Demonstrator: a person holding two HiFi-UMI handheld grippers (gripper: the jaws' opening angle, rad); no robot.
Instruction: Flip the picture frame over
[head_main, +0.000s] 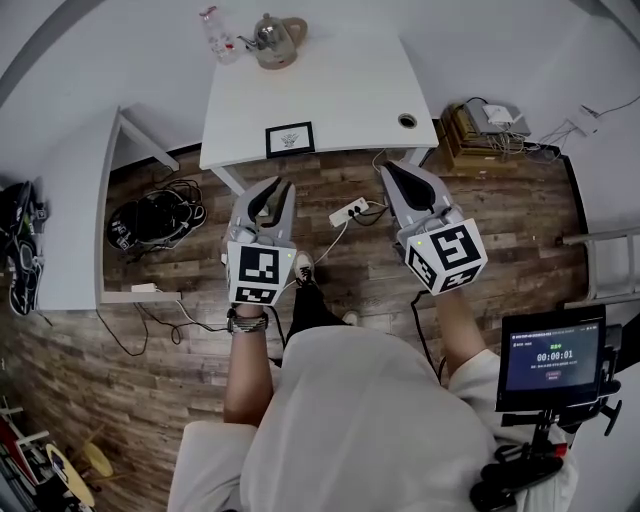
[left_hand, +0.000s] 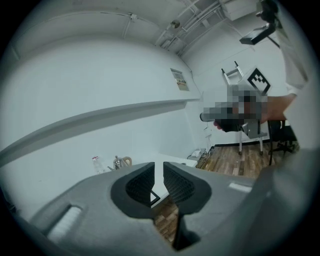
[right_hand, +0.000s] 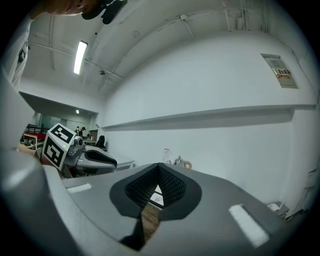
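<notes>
Grey left gripper (head_main: 280, 188), black ribbed fingers (left_hand: 140, 186), white shirt (head_main: 370, 420)

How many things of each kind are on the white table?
Frame: 1
Kettle: 1
Bottle: 1
Total: 3
</notes>
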